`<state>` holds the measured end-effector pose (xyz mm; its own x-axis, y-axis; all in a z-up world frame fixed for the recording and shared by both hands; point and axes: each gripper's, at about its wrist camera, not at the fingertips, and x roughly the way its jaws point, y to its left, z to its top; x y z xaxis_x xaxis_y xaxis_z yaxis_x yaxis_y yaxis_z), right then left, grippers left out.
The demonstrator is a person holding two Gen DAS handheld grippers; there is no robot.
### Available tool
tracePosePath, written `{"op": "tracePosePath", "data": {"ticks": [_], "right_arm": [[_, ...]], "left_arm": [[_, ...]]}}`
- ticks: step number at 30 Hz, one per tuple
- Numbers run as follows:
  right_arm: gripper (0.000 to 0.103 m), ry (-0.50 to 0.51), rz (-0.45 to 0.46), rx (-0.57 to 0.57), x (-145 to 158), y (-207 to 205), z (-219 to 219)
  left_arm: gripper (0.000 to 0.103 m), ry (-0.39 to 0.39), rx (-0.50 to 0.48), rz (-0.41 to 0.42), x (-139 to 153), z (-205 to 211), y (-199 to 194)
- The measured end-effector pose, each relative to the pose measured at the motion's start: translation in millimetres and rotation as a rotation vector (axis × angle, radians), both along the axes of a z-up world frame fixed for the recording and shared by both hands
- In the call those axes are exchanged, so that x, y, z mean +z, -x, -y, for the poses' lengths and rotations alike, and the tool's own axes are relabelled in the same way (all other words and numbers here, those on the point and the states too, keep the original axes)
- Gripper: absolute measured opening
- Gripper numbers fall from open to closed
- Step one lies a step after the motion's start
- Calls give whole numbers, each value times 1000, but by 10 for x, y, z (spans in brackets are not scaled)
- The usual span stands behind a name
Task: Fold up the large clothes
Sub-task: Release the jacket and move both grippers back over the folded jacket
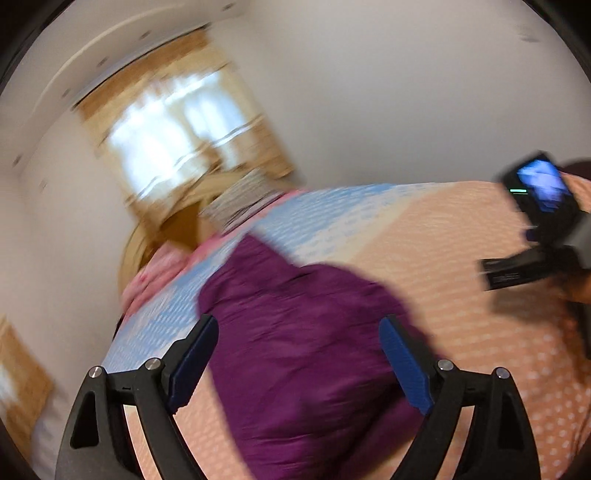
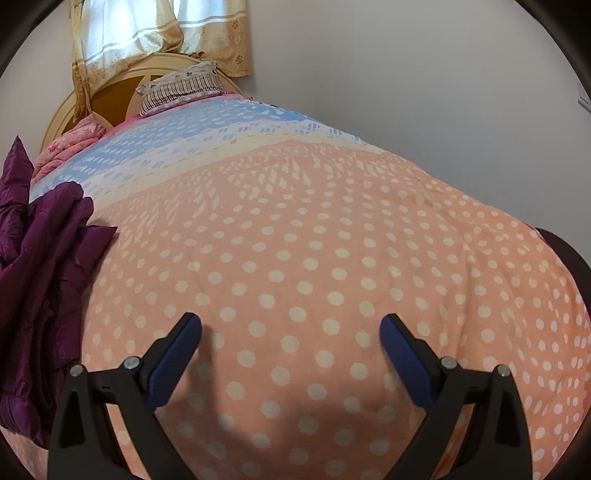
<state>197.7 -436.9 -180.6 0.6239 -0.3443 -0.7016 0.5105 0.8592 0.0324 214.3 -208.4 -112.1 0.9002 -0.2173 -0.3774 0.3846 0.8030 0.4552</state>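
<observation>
A purple padded garment (image 1: 306,354) lies bunched on the bed, seen blurred in the left wrist view and at the left edge (image 2: 44,280) of the right wrist view. My left gripper (image 1: 299,328) hovers over it with its jaws wide apart; the blue pads (image 1: 402,365) do not press the cloth. My right gripper (image 2: 291,328) stands open above the dotted bedcover (image 2: 332,240), with nothing between its fingers. The other gripper's body (image 1: 543,225) with a lit screen shows at the right of the left wrist view.
The bed is covered by an orange dotted and blue patterned cover (image 1: 424,240). A patterned pillow (image 2: 181,86) and a pink quilt (image 2: 70,144) lie by the rounded headboard (image 2: 110,96). Curtains (image 2: 155,33) hang behind, and a pale wall (image 2: 424,81) runs along the bed's right side.
</observation>
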Motion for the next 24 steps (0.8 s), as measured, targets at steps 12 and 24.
{"op": "tracePosePath", "data": {"ticks": [12, 24], "right_arm": [[76, 34, -35, 98, 182, -603, -389], [69, 88, 43, 189, 996, -1592, -1214]], "left_arm": [[89, 163, 559, -132, -276, -1356, -1604], [89, 228, 610, -249, -457, -989, -2496]]}}
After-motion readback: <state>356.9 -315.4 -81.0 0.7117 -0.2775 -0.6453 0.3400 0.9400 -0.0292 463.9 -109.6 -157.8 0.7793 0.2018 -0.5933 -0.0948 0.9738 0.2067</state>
